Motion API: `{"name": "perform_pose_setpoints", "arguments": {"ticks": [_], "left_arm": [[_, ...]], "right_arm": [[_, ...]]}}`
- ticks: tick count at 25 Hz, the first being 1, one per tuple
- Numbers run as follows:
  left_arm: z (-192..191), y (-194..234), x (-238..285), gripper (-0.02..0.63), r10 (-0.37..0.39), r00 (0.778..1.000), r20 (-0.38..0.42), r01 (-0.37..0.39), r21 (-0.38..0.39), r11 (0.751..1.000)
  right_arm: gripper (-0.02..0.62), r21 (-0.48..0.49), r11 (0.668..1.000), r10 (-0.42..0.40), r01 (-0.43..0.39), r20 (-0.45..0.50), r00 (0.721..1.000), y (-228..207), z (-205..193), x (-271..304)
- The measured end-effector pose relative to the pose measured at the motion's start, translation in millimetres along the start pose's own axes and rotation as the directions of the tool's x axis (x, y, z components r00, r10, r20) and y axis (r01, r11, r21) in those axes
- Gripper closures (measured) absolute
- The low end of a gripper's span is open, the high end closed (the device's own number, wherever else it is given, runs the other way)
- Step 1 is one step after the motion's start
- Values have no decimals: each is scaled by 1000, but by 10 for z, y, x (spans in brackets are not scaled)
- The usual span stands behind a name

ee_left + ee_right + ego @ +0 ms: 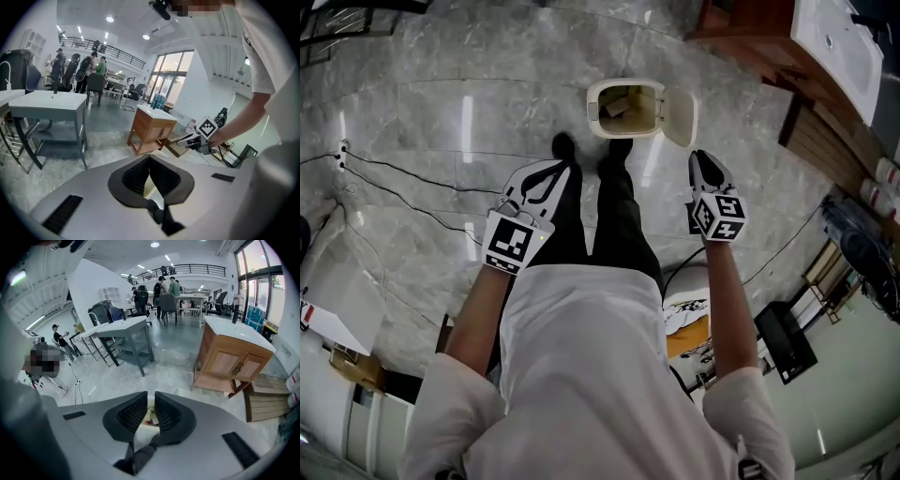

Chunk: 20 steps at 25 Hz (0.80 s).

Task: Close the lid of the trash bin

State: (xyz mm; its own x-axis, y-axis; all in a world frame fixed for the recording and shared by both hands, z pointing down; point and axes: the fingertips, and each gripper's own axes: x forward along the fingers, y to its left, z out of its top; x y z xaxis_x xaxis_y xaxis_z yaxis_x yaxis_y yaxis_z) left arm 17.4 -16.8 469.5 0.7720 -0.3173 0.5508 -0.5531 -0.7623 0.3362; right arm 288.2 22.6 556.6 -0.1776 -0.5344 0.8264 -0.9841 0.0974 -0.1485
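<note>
Bin: my trash bin point(626, 108) is on the marble floor point(441, 112) just past my shoes point(564, 145), lid point(680, 114) flipped open on its right.
Left: left gripper point(558, 169) clenched, empty.
Right: right gripper point(701, 157) clenched too, nothing in it.

Grey marble floor point(441, 103), open trash bin point(593, 103) standing on it, black cables point(422, 178) trailing left

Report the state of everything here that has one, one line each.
trash bin: open
lid: flipped back, clear of the opening
left tool: shut, empty
right tool: shut, empty
wooden cabinet: doors closed
</note>
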Motion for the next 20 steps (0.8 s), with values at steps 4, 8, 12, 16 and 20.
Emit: {"name": "perform_pose_setpoints", "arguments": {"ticks": [4,8,12,16,20], "left_arm": [[-36,49,158,588,27,1000,1,-27,-29,999],[-101,16,305,588,39,999,-5,-39,-58,998],[-198,-45,462,588,39,999,-15,-40,-77,996],[-286,-84,568,588,43,999,-21,-45,-90,995],[-365,-131,620,588,51,998,-25,-53,-101,993]], "right_arm": [[529,-5,1000,16,-16,-41,999,-206,-110,258],[511,-9,1000,27,-28,-80,996,-398,-217,439],[502,-19,998,50,-53,-123,991,-544,-365,635],[474,-27,997,63,-69,-173,983,-671,-542,815],[443,-19,998,49,-54,-199,979,-828,-663,939]]}}
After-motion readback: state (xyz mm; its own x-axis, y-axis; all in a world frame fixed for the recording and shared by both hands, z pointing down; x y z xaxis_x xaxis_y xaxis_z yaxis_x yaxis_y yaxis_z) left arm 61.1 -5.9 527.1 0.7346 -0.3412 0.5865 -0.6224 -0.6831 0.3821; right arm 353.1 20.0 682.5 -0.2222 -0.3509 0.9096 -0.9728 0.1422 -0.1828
